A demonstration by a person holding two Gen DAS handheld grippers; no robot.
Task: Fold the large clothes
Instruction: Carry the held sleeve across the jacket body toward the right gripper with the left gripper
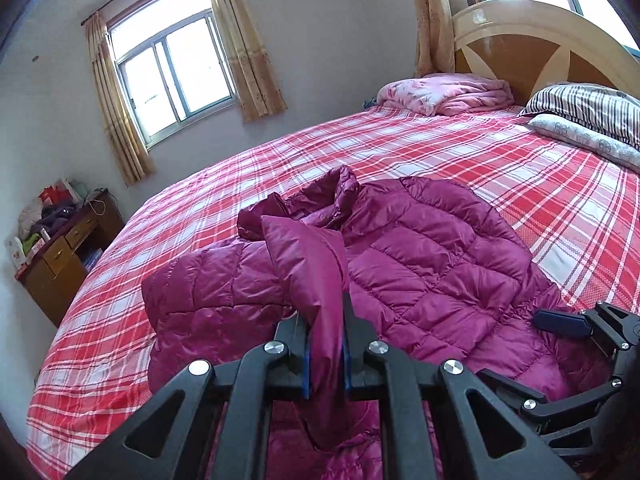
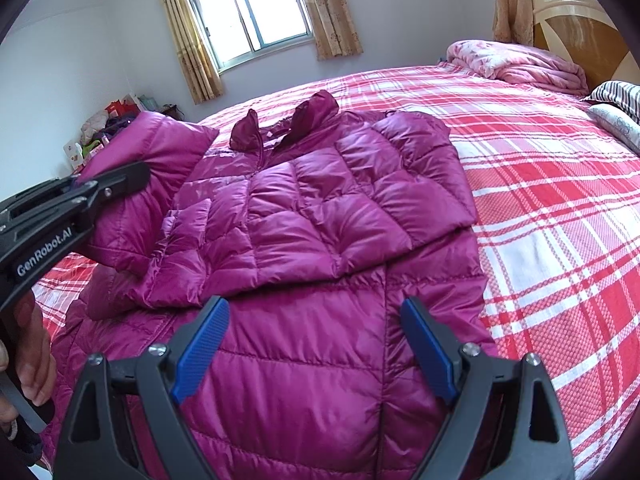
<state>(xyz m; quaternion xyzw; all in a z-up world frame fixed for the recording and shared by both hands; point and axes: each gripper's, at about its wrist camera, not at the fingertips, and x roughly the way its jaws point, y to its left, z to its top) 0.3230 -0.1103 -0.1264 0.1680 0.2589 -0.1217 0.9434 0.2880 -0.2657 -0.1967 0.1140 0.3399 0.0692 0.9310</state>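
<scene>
Jacket: a magenta quilted down jacket [image 2: 320, 208] lies spread on the bed, collar toward the window, hem toward the cameras; its far sleeve is folded across the chest; the sleeve on the left side is lifted off the bedspread
Bed: a bed [image 1: 500, 168] with a red, pink and white plaid cover carries the jacket near its foot; a cream and brown headboard [image 1: 532, 36] stands at the far right
Left hand-held gripper: the left hand-held gripper [image 1: 326, 344] is pinched narrow on the jacket's sleeve [image 1: 308, 264]; the cloth runs up between the blue pads and drapes over toward the collar; in the right wrist view the same tool [image 2: 120, 180] enters from the left edge with the sleeve bunched at its tip, a person's fingers [image 2: 34, 364] wrapped round its handle
Right hand-held gripper: the right hand-held gripper [image 2: 316, 344] stands wide, blue pads apart above the lower body of the jacket; nothing lies between the pads; it holds nothing
Bedding: a folded pink quilt [image 1: 444, 94] sits by the headboard; a striped pillow [image 1: 588, 108] and a pale patterned pillow [image 1: 588, 140] lie at the right
Room: a window [image 1: 172, 76] with yellow curtains [image 1: 116, 120] faces the bed; a brown wooden desk [image 1: 64, 256] piled with clutter stands in the left corner
</scene>
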